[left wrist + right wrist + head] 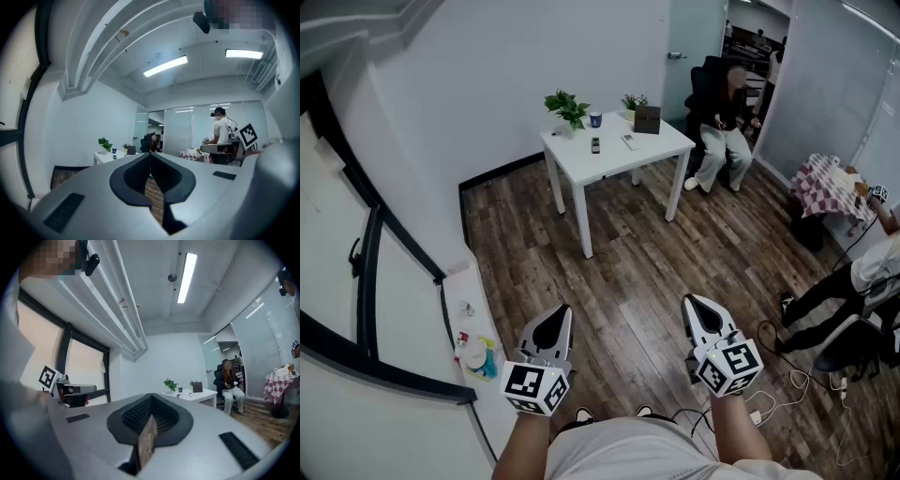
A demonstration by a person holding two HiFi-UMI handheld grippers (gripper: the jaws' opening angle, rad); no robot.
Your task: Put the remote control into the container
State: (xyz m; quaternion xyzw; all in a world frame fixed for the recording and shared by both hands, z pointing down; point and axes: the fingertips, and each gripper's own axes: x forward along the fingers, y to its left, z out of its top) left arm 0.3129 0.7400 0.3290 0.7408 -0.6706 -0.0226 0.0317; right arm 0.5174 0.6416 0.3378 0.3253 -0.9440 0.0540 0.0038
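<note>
1. The left gripper (pixel 560 317) is held low in front of the person. Its jaws are closed together with nothing between them. In the left gripper view (pixel 150 154), only floor shows through the slit below the meeting tips.
2. The right gripper (pixel 693 303) sits level with it and well apart to its right. Its jaws are likewise fully closed and empty, as the right gripper view (pixel 151 398) shows.
3. Left of the left gripper runs a white window ledge (pixel 467 323) carrying a few small items too small to make out.
4. Right of the right gripper, white cables (pixel 773 398) trail over the dark wood plank floor (pixel 619 272).
5. Far ahead of both grippers stands a white square bench (pixel 614 159).
6. The small dark remote control (pixel 595 144) lies flat near the middle of the bench, far from either gripper. A pale slim object (pixel 628 142) lies just to its right.
7. The dark box-shaped container (pixel 647 119) stands upright towards the far right part of the bench, apart from the remote control.
8. At the far left of the bench are a leafy green potted plant (pixel 567 108) and a small blue cup (pixel 595 119).
9. Beyond the bench, a seated person (pixel 724 127) occupies a black office chair.
</note>
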